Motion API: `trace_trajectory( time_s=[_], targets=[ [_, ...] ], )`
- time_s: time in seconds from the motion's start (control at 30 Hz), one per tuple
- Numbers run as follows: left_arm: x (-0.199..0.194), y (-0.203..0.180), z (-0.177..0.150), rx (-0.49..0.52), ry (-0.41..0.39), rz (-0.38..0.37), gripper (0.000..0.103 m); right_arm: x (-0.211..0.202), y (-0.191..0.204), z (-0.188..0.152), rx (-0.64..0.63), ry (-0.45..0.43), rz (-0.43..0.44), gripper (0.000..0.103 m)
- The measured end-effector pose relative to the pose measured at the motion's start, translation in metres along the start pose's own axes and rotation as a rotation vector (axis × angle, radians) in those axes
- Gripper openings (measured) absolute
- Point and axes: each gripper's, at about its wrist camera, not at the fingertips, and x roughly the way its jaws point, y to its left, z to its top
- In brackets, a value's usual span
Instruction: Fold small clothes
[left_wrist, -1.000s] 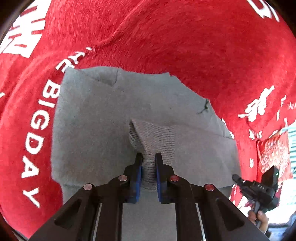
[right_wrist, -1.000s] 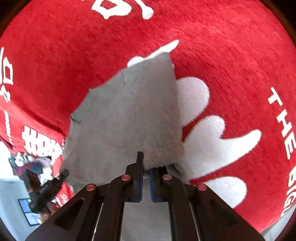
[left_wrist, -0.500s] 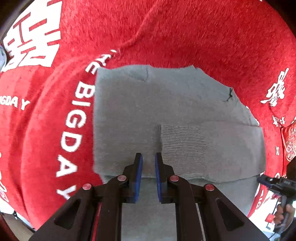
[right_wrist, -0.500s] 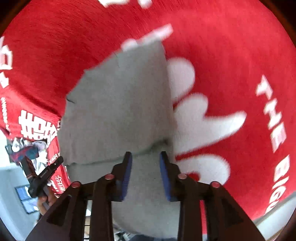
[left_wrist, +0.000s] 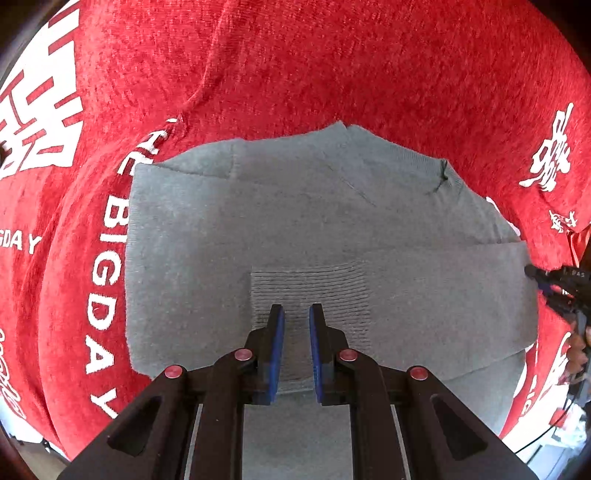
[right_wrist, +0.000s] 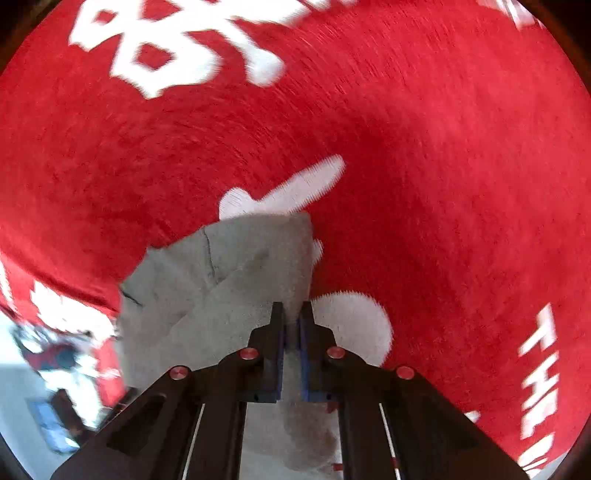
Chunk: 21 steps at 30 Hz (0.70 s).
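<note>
A small grey knit sweater (left_wrist: 303, 214) lies on the red cloth, with one sleeve folded across its body; the sleeve's ribbed cuff (left_wrist: 310, 288) lies flat in the middle. My left gripper (left_wrist: 296, 314) hovers over the cuff, open and empty. In the right wrist view the sweater (right_wrist: 236, 280) is bunched and partly lifted. My right gripper (right_wrist: 291, 310) is shut on the sweater's right edge, with grey fabric between the blue pads. The right gripper also shows at the right edge of the left wrist view (left_wrist: 554, 284).
A red plush cloth (left_wrist: 332, 74) with white lettering covers the whole work surface (right_wrist: 443, 184). Its edge and some clutter beyond show at the lower left of the right wrist view (right_wrist: 55, 369).
My left gripper let go of the sleeve cuff, which now lies flat, and drew back. My right gripper opened, then shut on the sweater's right edge and is lifting it.
</note>
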Motion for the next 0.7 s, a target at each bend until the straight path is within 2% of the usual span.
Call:
trace_trajectory(
  time_s=[0.1, 0.2, 0.33, 0.4, 0.5, 0.7],
  targets=[
    [0.001, -0.003, 0.002, 0.007, -0.005, 0.002, 0.015, -0.007, 0.016, -0.005, -0.115, -0.034, -0.105, 0.008],
    [0.009, -0.009, 0.005, 0.017, 0.002, 0.018, 0.015, 0.005, 0.004, -0.006, -0.101, -0.006, -0.17, 0.008],
    [0.018, -0.013, 0.005, 0.039, -0.005, 0.045, 0.015, 0.007, -0.012, -0.006, -0.016, -0.006, -0.122, 0.009],
    [0.018, -0.013, 0.005, 0.054, -0.007, 0.05, 0.015, -0.001, -0.02, -0.008, 0.008, -0.004, -0.13, 0.014],
    [0.013, -0.011, 0.004, 0.064, -0.002, 0.084, 0.015, -0.018, -0.022, -0.015, 0.021, -0.012, -0.145, 0.015],
    [-0.011, 0.0, -0.006, 0.049, -0.013, 0.049, 0.015, -0.04, 0.01, -0.054, -0.102, -0.01, -0.113, 0.017]
  ],
)
